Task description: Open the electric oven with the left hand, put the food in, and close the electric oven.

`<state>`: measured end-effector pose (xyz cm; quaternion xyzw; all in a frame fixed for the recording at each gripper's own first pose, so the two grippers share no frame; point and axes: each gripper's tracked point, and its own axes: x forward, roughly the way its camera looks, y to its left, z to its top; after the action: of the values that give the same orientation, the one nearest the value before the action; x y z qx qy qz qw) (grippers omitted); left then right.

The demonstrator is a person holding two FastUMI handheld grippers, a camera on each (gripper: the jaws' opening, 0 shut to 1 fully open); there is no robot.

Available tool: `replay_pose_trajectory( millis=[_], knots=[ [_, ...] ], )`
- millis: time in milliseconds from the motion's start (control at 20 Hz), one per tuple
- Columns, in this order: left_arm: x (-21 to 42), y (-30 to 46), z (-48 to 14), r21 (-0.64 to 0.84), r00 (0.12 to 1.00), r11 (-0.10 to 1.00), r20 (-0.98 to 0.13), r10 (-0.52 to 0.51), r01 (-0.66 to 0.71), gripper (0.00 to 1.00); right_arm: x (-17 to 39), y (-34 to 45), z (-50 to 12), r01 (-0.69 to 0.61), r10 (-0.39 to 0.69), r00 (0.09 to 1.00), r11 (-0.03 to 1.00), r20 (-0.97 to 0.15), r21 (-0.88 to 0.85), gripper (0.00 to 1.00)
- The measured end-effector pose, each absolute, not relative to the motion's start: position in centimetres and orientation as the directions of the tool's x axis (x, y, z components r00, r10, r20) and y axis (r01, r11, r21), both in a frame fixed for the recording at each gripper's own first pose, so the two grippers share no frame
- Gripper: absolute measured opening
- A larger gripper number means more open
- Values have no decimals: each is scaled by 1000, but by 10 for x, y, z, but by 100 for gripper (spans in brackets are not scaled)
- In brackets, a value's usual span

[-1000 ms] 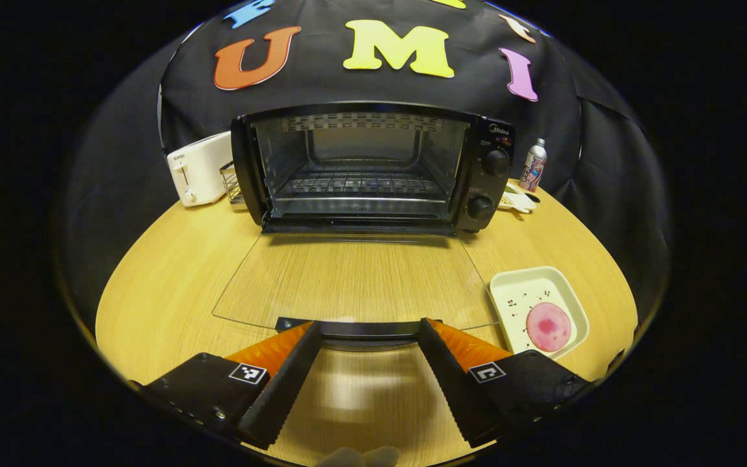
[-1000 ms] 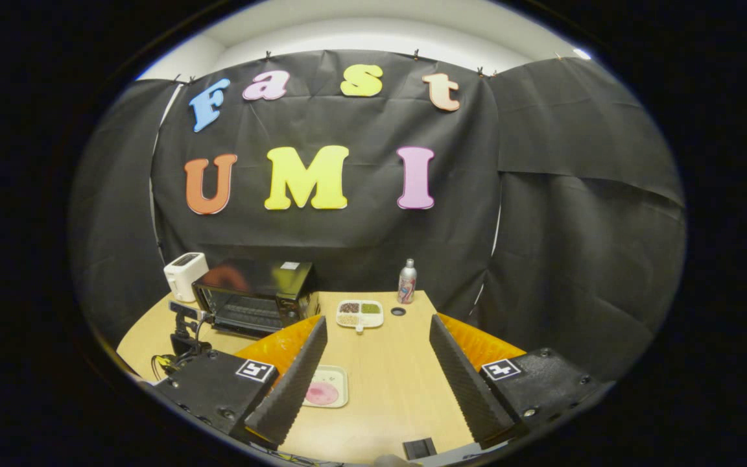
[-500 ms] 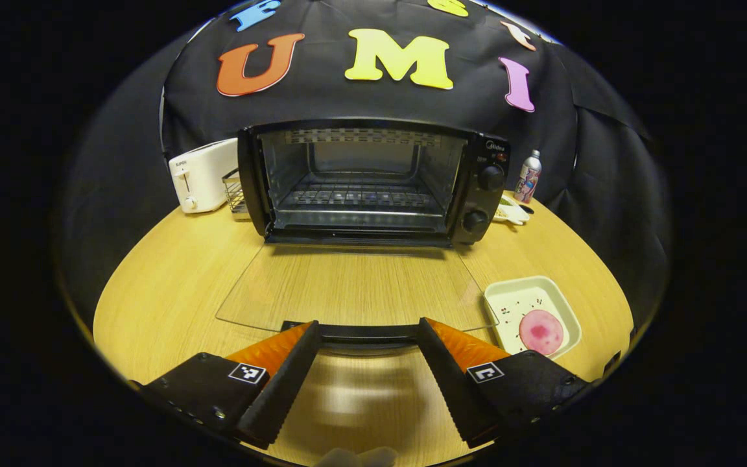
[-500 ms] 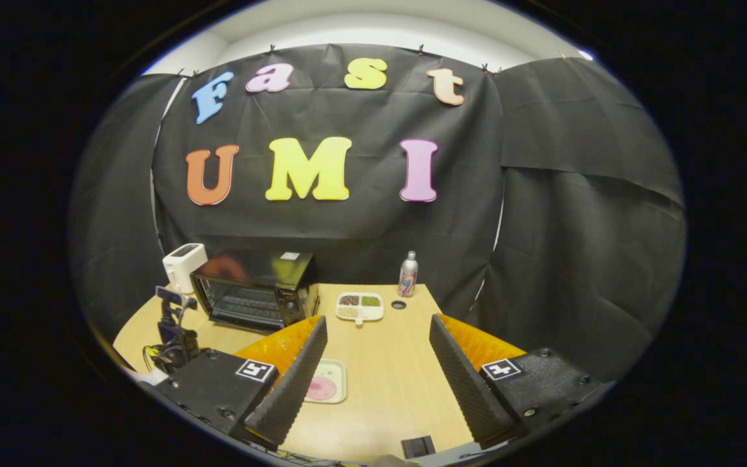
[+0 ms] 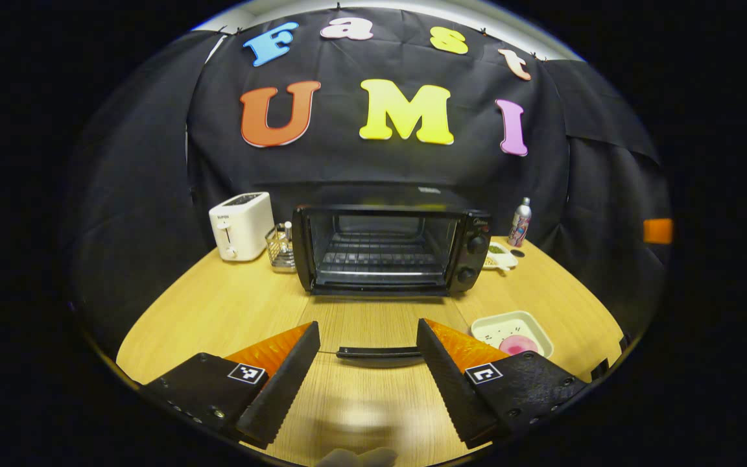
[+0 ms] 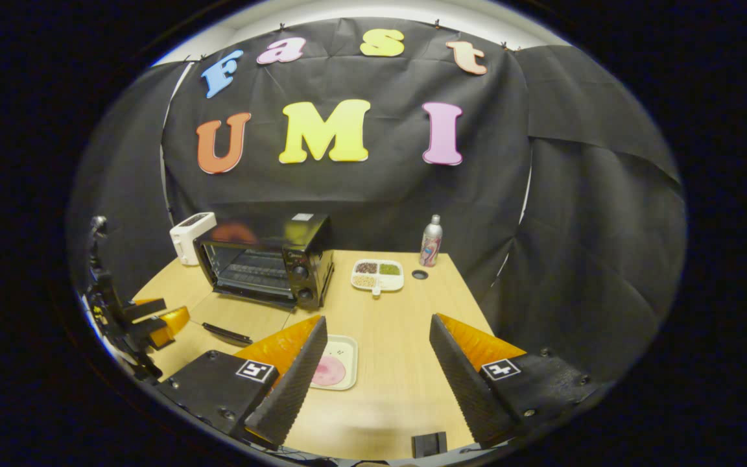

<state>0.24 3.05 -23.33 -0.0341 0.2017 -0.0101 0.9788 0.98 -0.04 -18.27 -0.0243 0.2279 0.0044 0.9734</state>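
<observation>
**Oven open, both hand-held grippers empty**

Your counter carries the electric oven at its far side, with the glass door folded flat and its dark handle nearest you. A white toaster stands left of the oven, and a spray can stands to its right by the wall. Your left hand-held gripper is spread wide, holding nothing, just short of the handle. Your right hand-held gripper is also spread wide and empty, above the counter. The white tray lies right of the door, and the pink food rests in it.
</observation>
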Motion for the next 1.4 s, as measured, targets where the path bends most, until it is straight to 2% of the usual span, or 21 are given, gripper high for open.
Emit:
replay_pose_trajectory(
  millis=[400, 500, 650, 700, 950, 1200, 1350, 1400],
  knots=[
    [-28, 48, -119, -2, 978, 998, -199, 59, -61, 96, 49, 13, -304, -110, 95, 742, 994, -664, 19, 95],
    [-36, 49, -101, 25, 982, 997, -172, 78, -75, 96, 57, 19, -338, -125, 137, 678, 990, -723, 70, 85],
    [-49, 48, -77, 64, 985, 992, -134, 113, -105, 96, 71, 21, -376, -114, 189, 582, 982, -791, 151, 80],
    [-51, 48, -71, 70, 985, 991, -123, 121, -113, 96, 74, 22, -386, -106, 203, 555, 979, -807, 174, 70],
    [-58, 41, -54, 96, 984, 985, -99, 151, -142, 96, 92, 27, -413, -101, 241, 459, 971, -855, 219, 54],
    [-52, 41, -53, 85, 980, 983, -95, 172, -164, 96, 98, 27, -428, -92, 228, 359, 974, -905, 209, 34],
    [-52, 45, -57, 79, 977, 981, -101, 186, -178, 96, 100, 21, -430, -64, 206, 326, 979, -923, 196, 26],
    [-52, 46, -58, 78, 977, 980, -100, 189, -182, 96, 101, 19, -430, -55, 203, 318, 979, -926, 195, 19]
  ],
)
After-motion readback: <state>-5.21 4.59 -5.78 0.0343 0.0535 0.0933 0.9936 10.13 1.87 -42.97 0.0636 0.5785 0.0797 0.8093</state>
